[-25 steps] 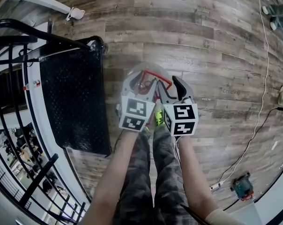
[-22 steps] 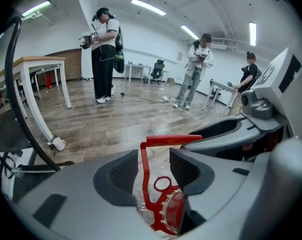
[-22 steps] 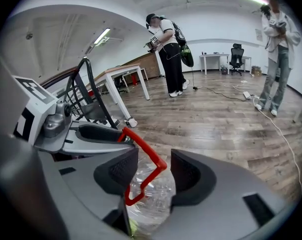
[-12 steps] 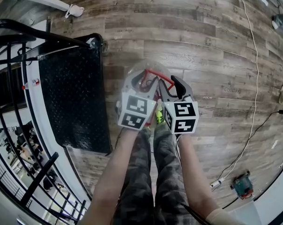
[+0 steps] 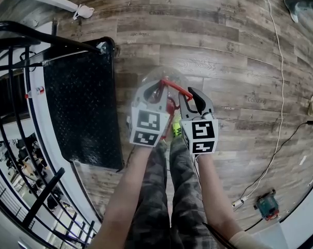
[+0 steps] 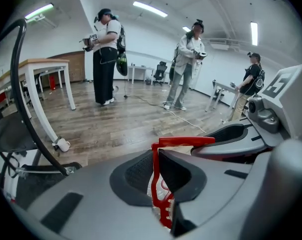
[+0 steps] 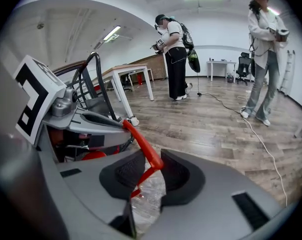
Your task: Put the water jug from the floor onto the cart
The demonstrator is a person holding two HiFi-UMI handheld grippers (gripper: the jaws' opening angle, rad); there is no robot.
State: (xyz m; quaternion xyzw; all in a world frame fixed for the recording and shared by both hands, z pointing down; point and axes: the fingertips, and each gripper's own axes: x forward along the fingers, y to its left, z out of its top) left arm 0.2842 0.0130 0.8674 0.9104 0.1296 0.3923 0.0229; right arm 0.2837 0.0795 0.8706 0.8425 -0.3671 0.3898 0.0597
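Though clear, round red-handled water jug (image 5: 171, 73)

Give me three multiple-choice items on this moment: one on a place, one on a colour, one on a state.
1. The water jug stands: A on the floor beside the cart; B on the cart; C on a table.
2. Its handle is: A blue; B white; C red.
3. The left hand-held gripper is: A open and empty; B shut on the handle; C out of view.
Answers: 1 A, it rests on the floor, clear of the cart; 2 C, red in every view; 3 B, its jaws have just been closing and pinch the handle.
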